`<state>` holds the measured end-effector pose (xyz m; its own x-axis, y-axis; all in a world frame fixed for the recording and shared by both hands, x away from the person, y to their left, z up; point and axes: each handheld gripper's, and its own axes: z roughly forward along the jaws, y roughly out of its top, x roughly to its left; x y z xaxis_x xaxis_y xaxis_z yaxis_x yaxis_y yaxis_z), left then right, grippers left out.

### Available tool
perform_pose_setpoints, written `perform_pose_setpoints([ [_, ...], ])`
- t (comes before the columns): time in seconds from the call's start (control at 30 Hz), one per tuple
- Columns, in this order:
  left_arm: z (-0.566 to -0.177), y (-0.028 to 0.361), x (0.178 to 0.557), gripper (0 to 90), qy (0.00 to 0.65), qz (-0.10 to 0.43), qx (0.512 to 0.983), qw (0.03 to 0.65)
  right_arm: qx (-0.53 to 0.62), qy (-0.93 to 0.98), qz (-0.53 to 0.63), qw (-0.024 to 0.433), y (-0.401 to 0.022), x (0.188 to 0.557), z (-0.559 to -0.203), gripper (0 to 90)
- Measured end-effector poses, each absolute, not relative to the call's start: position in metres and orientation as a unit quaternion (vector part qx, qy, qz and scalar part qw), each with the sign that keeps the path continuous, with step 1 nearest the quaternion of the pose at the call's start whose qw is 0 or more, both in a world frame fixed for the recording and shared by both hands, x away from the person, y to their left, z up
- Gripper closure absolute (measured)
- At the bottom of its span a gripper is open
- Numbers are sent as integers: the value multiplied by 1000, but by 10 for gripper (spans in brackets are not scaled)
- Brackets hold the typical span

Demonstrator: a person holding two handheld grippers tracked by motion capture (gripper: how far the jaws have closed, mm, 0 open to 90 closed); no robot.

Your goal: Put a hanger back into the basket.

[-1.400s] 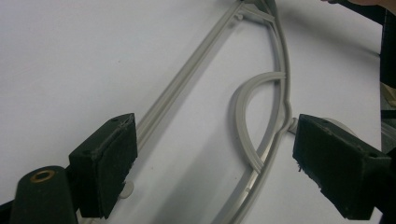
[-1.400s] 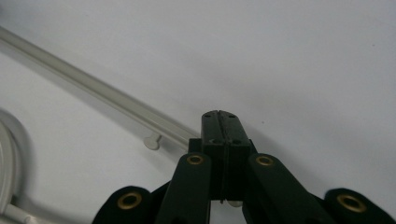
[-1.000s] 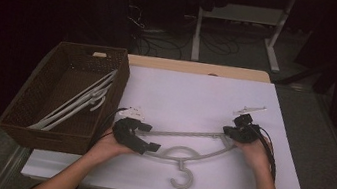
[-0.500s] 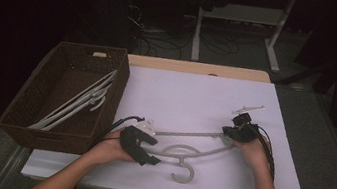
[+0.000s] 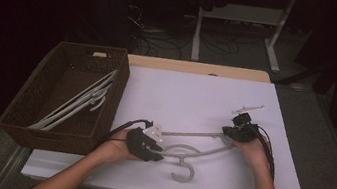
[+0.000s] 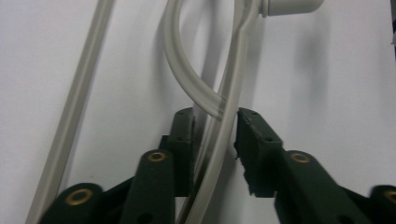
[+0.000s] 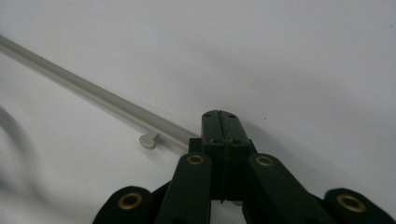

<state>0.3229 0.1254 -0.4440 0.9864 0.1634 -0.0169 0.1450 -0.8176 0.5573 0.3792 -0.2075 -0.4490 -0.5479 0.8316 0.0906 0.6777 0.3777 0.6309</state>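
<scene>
Lying between left hand-held gripper [image 6: 215, 140] closing jaws, hanger [image 6: 224, 121], right hand-held gripper [image 7: 219, 126] clamping its end.

One hanger [image 5: 188, 150], one basket [image 5: 68, 90], two claws

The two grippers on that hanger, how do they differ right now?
The left gripper has been closing, its jaws straddling the hanger where the shoulder and inner loop cross, a gap showing at one pad; the right gripper has its jaws pressed fully together at the hanger's end. In the high view, the left sits near the hook, the right at the far tip. Both are black, hand-held, low over the white table.
</scene>
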Motion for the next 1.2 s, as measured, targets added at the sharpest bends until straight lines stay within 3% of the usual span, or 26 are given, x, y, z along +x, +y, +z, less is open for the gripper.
perform_pose_setpoints([
  [0.4, -442, 121, 318, 784, 36, 6, 958, 285, 455, 823, 319, 118, -208, 379, -448, 890],
  [0.47, -442, 120, 316, 794, 29, 2, 959, 282, 458, 820, 317, 133, -207, 378, -447, 773],
  [0.8, -438, 123, 317, 819, 54, -1, 956, 287, 443, 795, 382, 158, -201, 368, -412, 563],
  [1.2, -418, 131, 336, 821, 169, -10, 927, 334, 437, 793, 394, 161, -218, 331, -405, 271],
])
